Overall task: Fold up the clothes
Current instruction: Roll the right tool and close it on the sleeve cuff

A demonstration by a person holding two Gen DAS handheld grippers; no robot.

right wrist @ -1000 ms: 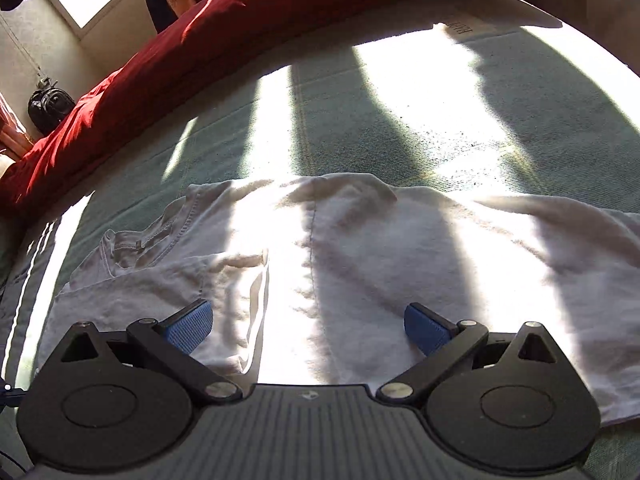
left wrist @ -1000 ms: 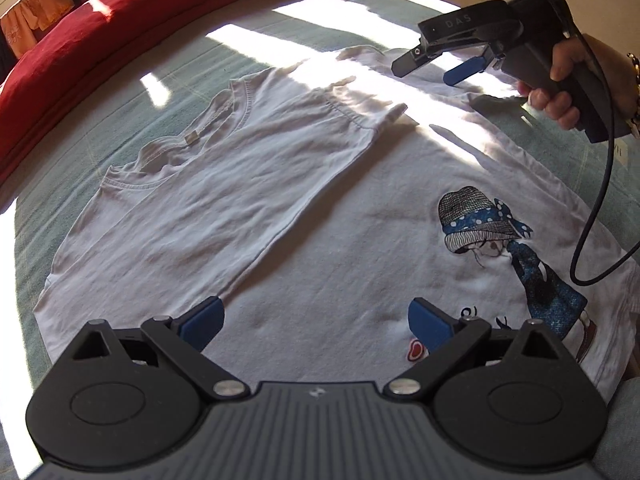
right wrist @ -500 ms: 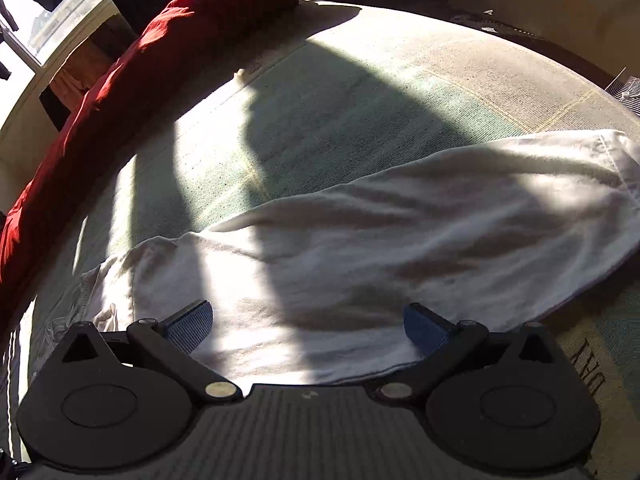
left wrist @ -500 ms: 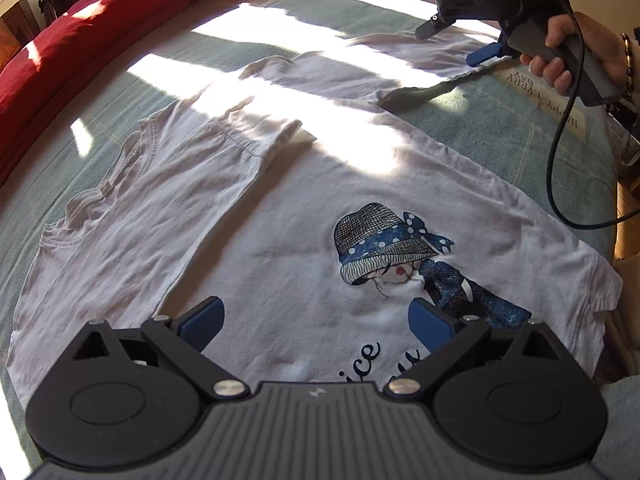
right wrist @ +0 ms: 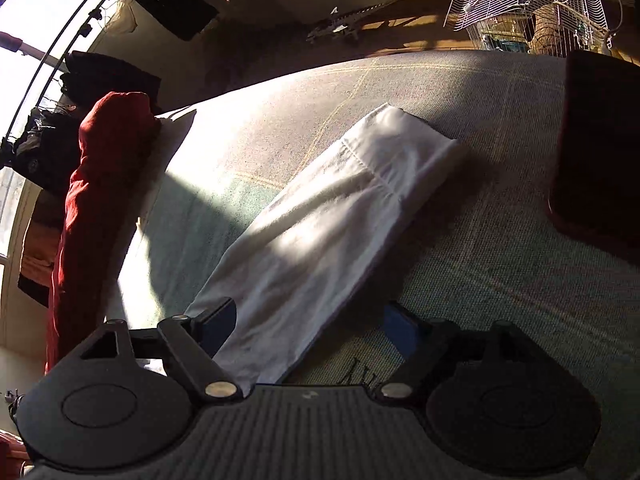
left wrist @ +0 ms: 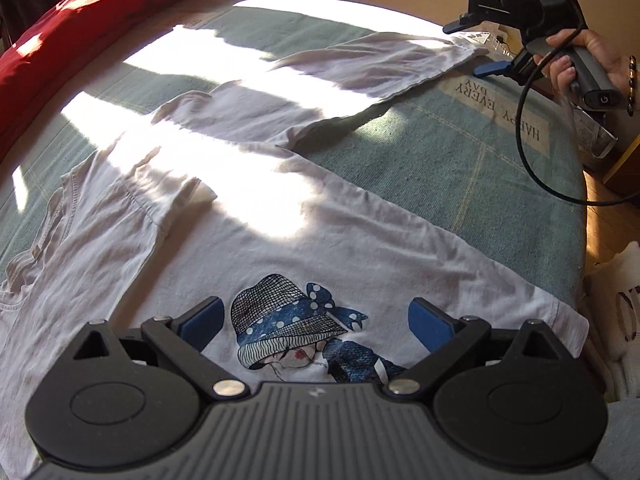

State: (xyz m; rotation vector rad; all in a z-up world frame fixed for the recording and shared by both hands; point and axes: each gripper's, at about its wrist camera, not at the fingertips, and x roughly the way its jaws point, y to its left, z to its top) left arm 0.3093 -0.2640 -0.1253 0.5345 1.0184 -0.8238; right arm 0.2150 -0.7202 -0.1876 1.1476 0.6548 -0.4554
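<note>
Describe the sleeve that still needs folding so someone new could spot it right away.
On the green bedspread lies a white shirt with a hat-girl print. The outstretched sleeve runs toward the right gripper; the other sleeve is already folded across the chest.

Left gripper (left wrist: pixel 316 322) agape; right gripper (right wrist: pixel 310 326) agape.

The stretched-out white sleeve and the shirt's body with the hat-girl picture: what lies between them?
In the left wrist view, only bare green bedspread shows between the white sleeve and the shirt's printed body.
</note>
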